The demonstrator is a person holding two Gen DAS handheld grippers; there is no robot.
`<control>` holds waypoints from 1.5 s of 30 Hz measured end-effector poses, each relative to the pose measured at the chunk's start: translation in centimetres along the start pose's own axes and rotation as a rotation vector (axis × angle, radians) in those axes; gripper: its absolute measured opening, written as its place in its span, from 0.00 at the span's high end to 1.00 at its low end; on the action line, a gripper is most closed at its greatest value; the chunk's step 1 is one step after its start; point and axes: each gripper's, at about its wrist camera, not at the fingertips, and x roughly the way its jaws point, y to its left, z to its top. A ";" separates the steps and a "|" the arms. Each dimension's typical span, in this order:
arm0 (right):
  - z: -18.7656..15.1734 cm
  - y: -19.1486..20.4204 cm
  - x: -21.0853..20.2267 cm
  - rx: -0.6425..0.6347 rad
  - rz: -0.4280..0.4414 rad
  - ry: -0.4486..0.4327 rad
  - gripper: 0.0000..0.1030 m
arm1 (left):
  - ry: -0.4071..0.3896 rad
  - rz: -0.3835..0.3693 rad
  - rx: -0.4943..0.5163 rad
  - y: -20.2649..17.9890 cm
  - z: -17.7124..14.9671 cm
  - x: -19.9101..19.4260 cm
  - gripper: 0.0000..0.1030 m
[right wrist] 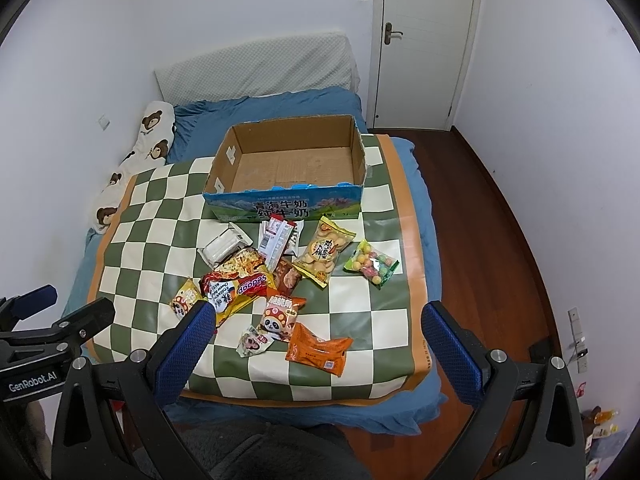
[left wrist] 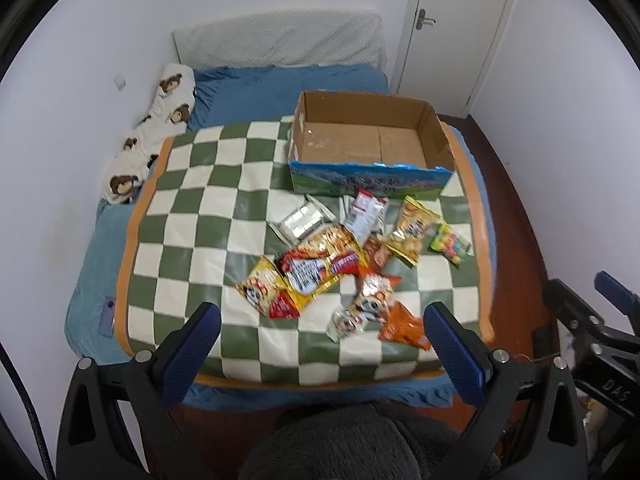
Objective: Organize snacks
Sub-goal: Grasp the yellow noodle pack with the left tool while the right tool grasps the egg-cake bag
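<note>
Several snack packets lie in a loose pile on a green-and-white checked mat [left wrist: 192,216] [right wrist: 160,208] on a bed. Among them are an orange packet [right wrist: 318,350] [left wrist: 402,326], a panda packet [right wrist: 280,316], a yellow-red noodle packet [right wrist: 236,290] [left wrist: 320,264], a biscuit packet [right wrist: 324,256] [left wrist: 412,232] and a candy bag [right wrist: 372,264] [left wrist: 450,242]. An empty cardboard box [right wrist: 224,168] [left wrist: 298,136] stands behind the pile. My left gripper [left wrist: 322,318] and right gripper [right wrist: 318,318] are both open and empty, held above the mat's near edge.
A blue sheet [right wrist: 264,112] covers the bed. A bear-print pillow [left wrist: 156,128] lies along the left wall. A white headboard cushion [right wrist: 256,68] stands at the back. A closed white door [right wrist: 424,40] and wooden floor [right wrist: 500,232] are to the right.
</note>
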 end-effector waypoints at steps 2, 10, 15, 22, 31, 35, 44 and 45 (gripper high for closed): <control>0.1 -0.4 0.9 0.016 0.005 0.006 0.00 | -0.042 0.054 0.037 -0.3 0.3 1.4 0.00; -0.9 -2.9 12.5 0.146 0.081 0.184 0.00 | 0.020 0.206 0.275 -0.2 1.7 12.4 0.00; -3.4 -4.7 22.1 0.256 0.115 0.339 0.00 | 0.165 0.155 0.448 -1.4 2.8 21.4 0.00; -4.0 -5.5 31.0 0.349 0.127 0.426 0.00 | 0.330 0.081 0.722 -4.8 2.5 32.0 0.00; -2.3 -4.4 34.1 0.327 0.088 0.442 0.00 | 0.421 -0.032 0.819 -6.1 1.1 37.9 0.17; -0.6 -4.1 34.8 0.322 0.068 0.406 0.01 | 0.395 -0.022 0.528 -3.0 2.6 36.4 0.23; 4.1 -3.7 41.9 0.399 0.074 0.403 0.20 | 0.479 0.022 -0.185 5.4 2.8 36.1 0.24; 4.4 -3.7 43.3 0.416 0.081 0.422 0.24 | 0.483 0.024 -0.211 5.8 2.6 36.3 0.24</control>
